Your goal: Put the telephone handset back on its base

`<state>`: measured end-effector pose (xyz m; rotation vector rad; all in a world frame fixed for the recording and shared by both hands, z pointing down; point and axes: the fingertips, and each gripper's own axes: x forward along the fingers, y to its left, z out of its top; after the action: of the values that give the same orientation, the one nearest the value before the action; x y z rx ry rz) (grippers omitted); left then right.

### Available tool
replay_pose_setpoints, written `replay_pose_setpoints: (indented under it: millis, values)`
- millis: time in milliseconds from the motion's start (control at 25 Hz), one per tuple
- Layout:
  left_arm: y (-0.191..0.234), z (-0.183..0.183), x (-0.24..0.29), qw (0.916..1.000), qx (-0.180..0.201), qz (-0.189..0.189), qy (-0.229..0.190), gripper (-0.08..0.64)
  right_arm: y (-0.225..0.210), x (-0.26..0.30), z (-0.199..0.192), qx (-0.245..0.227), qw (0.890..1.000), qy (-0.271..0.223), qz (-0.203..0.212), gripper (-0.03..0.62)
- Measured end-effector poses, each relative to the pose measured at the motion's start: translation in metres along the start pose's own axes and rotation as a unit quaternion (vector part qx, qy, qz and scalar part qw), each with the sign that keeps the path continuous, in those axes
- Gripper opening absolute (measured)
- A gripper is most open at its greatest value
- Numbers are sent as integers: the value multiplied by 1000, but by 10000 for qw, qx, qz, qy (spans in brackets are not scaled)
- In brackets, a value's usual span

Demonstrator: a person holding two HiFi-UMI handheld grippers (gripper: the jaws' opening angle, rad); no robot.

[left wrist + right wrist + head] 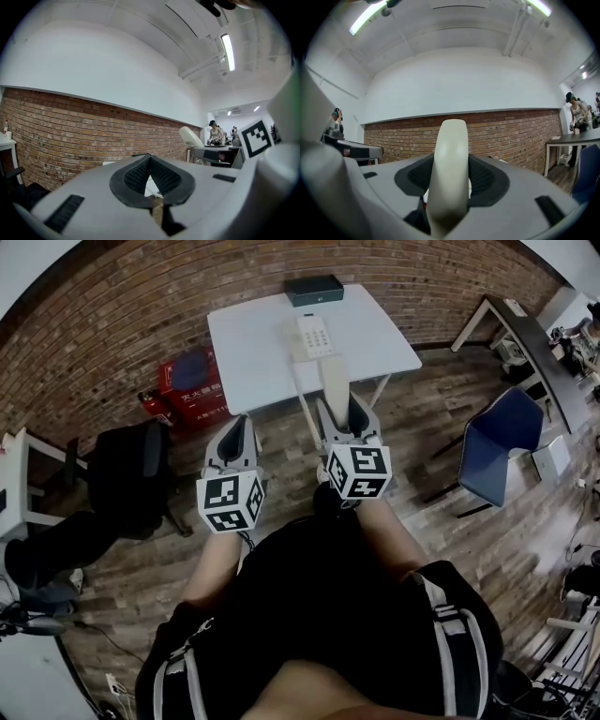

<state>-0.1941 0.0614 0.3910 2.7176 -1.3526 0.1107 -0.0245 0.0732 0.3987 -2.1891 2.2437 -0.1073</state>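
Note:
The cream telephone handset [335,379] stands upright between the pads of my right gripper [338,411], which is shut on it. In the right gripper view the handset [450,164] fills the gap between the jaws. Its cord [302,395] runs back to the white telephone base [315,336] on the white table [253,352]. I hold both grippers in front of the table's near edge, well short of the base. My left gripper [236,426] hangs beside the right one, its pads [137,176] meeting at the tips with nothing between them. In the left gripper view the handset [191,137] shows at the right.
A dark box [314,289] lies at the table's far edge against the brick wall [141,306]. A red box [192,385] sits on the floor left of the table and a black chair [127,474] farther left. A blue chair [502,442] and a dark desk [530,343] stand to the right.

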Motion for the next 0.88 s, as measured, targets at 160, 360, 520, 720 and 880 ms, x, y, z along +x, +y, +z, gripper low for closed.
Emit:
replay_pose_setpoints:
  millis: [160, 360, 520, 720, 880]
  values:
    - [-3, 3, 2, 10000, 39, -60, -38, -3, -1, 3, 2, 72, 10000, -27, 14, 198]
    - [1, 6, 11, 9999, 31, -95, -69, -3, -5, 10, 5, 61, 9999, -80, -22, 198]
    - [2, 4, 22, 9999, 33, -124, -48, -3, -11, 18, 4, 67, 9999, -82, -49, 198]
    - [3, 5, 45, 9999, 37, -139, -11, -3, -22, 36, 4, 78, 9999, -71, -37, 198]
    - [6, 2, 66, 9999, 32, -118, 51, -3, -33, 55, 0, 111, 9999, -25, -14, 198]
